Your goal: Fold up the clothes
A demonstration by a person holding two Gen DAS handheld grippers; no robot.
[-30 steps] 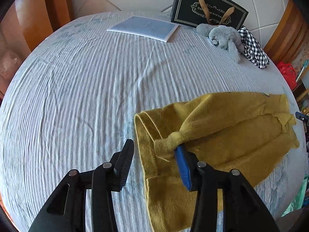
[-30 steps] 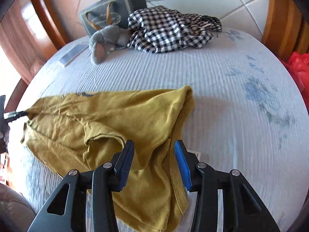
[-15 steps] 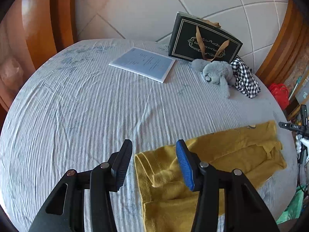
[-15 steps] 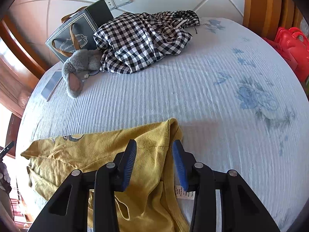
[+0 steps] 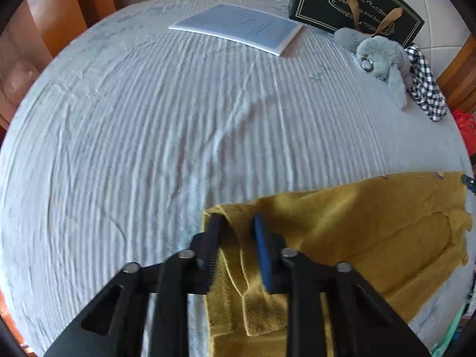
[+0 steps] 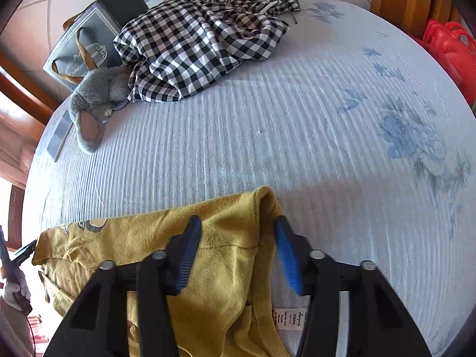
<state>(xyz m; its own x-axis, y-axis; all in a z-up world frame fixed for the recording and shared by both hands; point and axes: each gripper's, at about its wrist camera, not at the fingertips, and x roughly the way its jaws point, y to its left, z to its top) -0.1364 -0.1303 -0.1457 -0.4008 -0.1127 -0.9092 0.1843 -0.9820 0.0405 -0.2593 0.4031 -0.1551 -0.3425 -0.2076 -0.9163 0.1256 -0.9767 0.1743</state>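
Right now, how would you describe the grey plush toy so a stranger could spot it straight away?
Look to the head of the pale blue striped bed sheet, where a black gift bag with gold lettering stands. The grey plush toy lies just in front of it, touching a rumpled black-and-white checked garment. It is the only furry thing, with one long floppy ear.

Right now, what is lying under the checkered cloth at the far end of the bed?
The checkered cloth covers part of the grey plush toy and leans on the dark gift bag. Below it is the striped bedsheet. Anything else beneath is hidden.
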